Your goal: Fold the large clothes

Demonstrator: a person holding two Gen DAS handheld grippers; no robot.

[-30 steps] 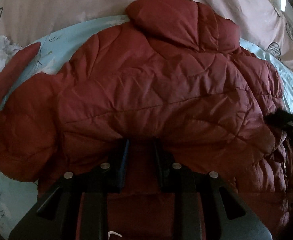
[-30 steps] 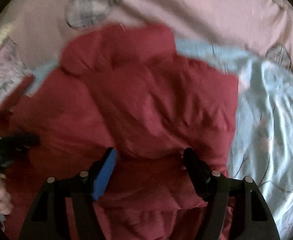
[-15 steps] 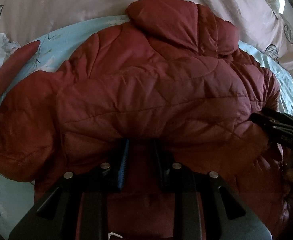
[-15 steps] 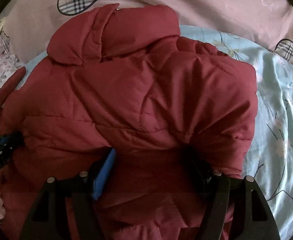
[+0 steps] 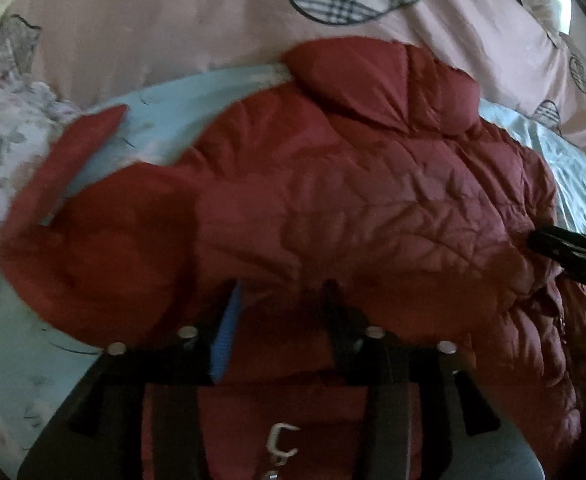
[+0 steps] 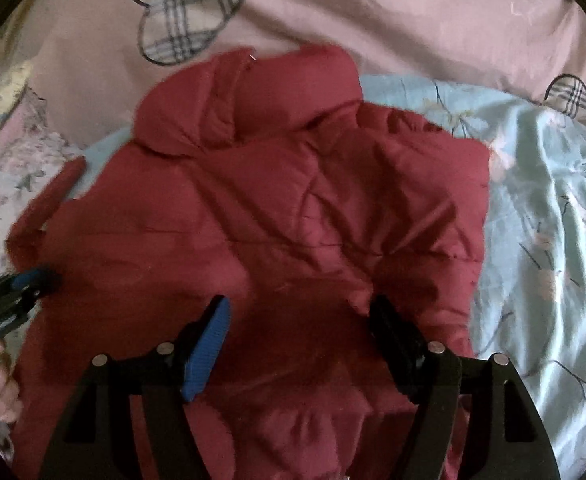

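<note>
Since a second back, my left claw (image 5: 281, 304) had lifted off the fold and its jaws were opening, jacket (image 5: 353, 208) cloth between them but no longer pinched. My right claw (image 6: 301, 320) stood wide over the hem, gripping nothing. Outward from both, the jacket lay on the bed (image 6: 545, 240), collar (image 6: 253, 96) farthest, long axis running away from me; one sleeve (image 5: 73, 168) trailed nearer the left claw.
</note>
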